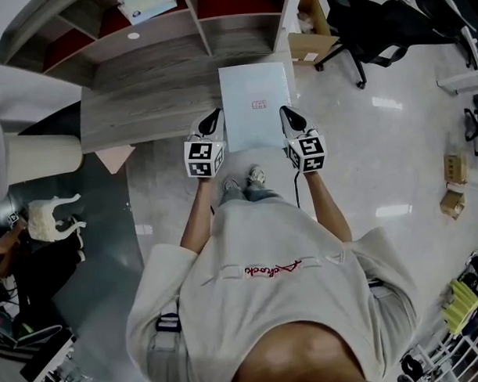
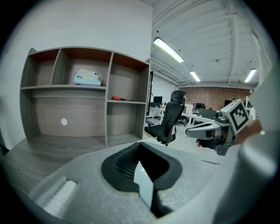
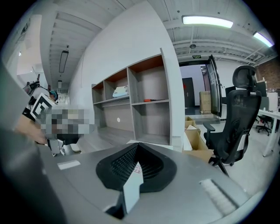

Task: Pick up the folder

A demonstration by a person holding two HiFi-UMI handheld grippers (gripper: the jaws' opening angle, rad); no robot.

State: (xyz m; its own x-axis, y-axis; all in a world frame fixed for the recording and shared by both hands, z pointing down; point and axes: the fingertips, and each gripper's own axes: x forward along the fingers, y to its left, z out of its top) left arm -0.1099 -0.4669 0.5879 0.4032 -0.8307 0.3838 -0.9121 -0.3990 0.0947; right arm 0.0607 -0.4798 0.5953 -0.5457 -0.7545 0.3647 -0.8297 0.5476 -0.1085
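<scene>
The folder (image 1: 256, 106) is a pale flat rectangle with a small red label, held level over the right end of the wooden desk (image 1: 142, 103). My left gripper (image 1: 215, 118) is shut on its left edge and my right gripper (image 1: 288, 116) is shut on its right edge. In the left gripper view the folder's thin pale edge (image 2: 143, 183) is pinched between the dark pads (image 2: 120, 164). The right gripper view shows the same, with the folder's edge (image 3: 131, 189) running in between the jaws. Whether the folder touches the desk I cannot tell.
A shelf unit (image 1: 178, 28) stands at the back of the desk, with a pale box (image 1: 146, 5) on one shelf. A cardboard box (image 1: 312, 47) and a black office chair (image 1: 366, 25) stand on the floor to the right. The person's feet (image 1: 246, 182) are below the folder.
</scene>
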